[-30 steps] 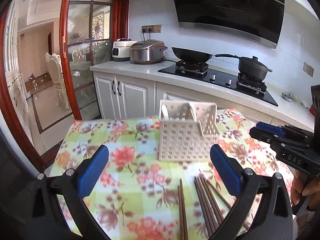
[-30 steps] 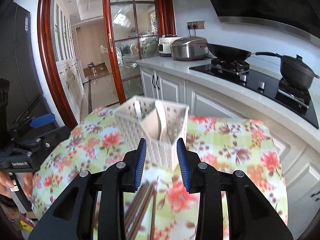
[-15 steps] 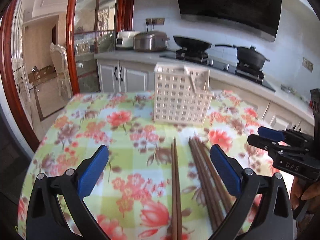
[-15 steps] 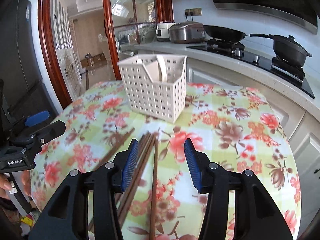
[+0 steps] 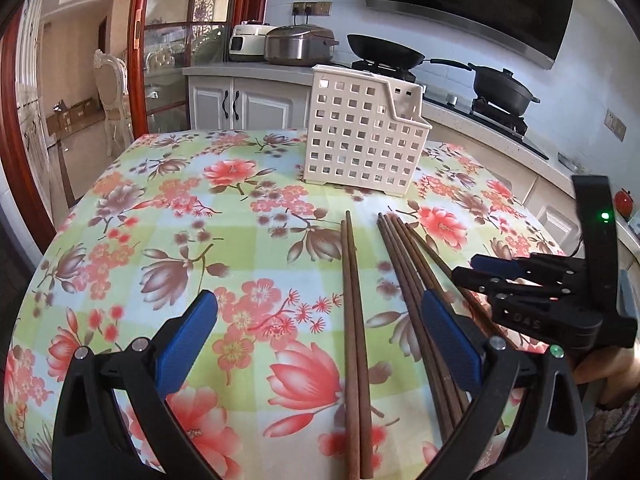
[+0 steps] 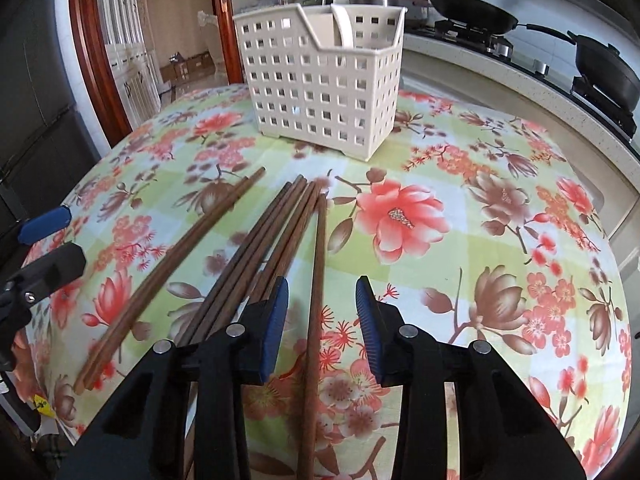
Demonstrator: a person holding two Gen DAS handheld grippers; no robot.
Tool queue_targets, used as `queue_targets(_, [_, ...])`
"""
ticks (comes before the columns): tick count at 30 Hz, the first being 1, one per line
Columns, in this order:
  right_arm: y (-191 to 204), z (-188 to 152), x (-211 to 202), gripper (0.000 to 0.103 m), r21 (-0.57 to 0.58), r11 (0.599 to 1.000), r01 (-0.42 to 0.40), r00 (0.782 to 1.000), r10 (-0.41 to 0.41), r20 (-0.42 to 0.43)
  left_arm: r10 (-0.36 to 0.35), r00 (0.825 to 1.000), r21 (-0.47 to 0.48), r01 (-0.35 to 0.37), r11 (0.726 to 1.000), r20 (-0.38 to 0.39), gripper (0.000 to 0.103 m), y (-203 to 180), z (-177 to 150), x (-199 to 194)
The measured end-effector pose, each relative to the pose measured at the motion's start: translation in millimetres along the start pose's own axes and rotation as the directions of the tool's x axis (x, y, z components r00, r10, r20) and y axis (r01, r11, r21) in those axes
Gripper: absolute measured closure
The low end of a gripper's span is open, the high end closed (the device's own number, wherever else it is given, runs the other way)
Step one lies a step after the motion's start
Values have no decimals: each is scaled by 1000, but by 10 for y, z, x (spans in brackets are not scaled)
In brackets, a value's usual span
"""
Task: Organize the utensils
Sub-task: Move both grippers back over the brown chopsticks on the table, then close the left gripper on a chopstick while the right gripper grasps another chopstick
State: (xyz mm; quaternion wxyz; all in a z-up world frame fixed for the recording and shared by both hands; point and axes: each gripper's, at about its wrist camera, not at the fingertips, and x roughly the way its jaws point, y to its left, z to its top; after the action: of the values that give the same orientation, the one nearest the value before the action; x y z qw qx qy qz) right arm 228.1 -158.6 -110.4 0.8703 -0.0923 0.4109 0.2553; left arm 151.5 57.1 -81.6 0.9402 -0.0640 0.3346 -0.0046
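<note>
chopsticks [image 6: 256,240]: brown wooden sticks flat on the floral tablecloth [image 6: 500,208], near side of the white basket [image 6: 320,80]; one pair lies left and apart, a bundle sits mid, a single stick [image 6: 318,280] lies just right of it
handling: likely light, stiff, thin, smooth; may roll or slip; low profile, so pads must reach the cloth
grip spot: judged best mid-shaft, across the stick
right gripper [image 6: 322,324]: jaws part-open, just been closing; single stick runs between them, pads not pressing it
left gripper [image 5: 320,344]: jaws wide apart, pair [image 5: 352,320] between, untouched
basket: upright, far of the sticks, perforated, a white utensil inside
</note>
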Motion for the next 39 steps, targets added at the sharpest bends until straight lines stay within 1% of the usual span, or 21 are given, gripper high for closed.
queue_targets(3, [23,49,64,75,-9,1000,7,1000,-7,-20,2,1000,0,-2,1000,1,5,6,-6,3])
queue_targets(5, [36,84,102,79,-17,1000,15,999,-16,-30,-4,1000,-5,4,1000,-4,5,12,-7,15])
queue_targets(12, [64,188,243,84,-37,999,24,997,-27,-66,-12,999,-13,11,1000,-33,5,50,-18,92])
queue_targets(15, [50,225,272,85,-39,999,18,997,-21,-68,-1,998,-4,1,1000,-56,5,52,3,148])
queue_targets(17, [38,240,285,93,-42,999,18,997,-21,-72,8,997,9,-7,1000,-79,6,55,27,212])
queue_targets(19, [28,240,283,97,-42,999,22,997,-25,-77,18,995,21,-16,1000,-98,6,44,46,264])
queue_targets(23, [-28,198,247,97,-15,1000,15,998,-16,-68,33,991,39,-28,999,-126,7,40,85,366])
queue_targets(25, [-54,171,228,97,-6,1000,11,998,-11,-63,36,989,43,-31,999,-144,10,54,122,452])
queue_targets(28, [-83,143,204,97,2,1000,3,998,-3,-59,47,984,48,-40,998,-169,23,62,181,588])
queue_targets(30, [-97,133,196,97,7,1000,-5,998,5,-56,47,982,61,-37,997,-181,24,36,237,691])
queue_targets(32, [-113,124,188,97,13,1000,-13,998,14,-54,57,983,76,-44,996,-177,25,-16,279,747])
queue_targets(35, [-138,118,184,97,17,1000,-25,998,26,-52,77,979,100,-59,993,-191,30,-91,328,874])
queue_targets(39, [-154,113,182,97,20,999,-38,998,39,-52,100,972,117,-76,990,-212,33,-121,335,1024])
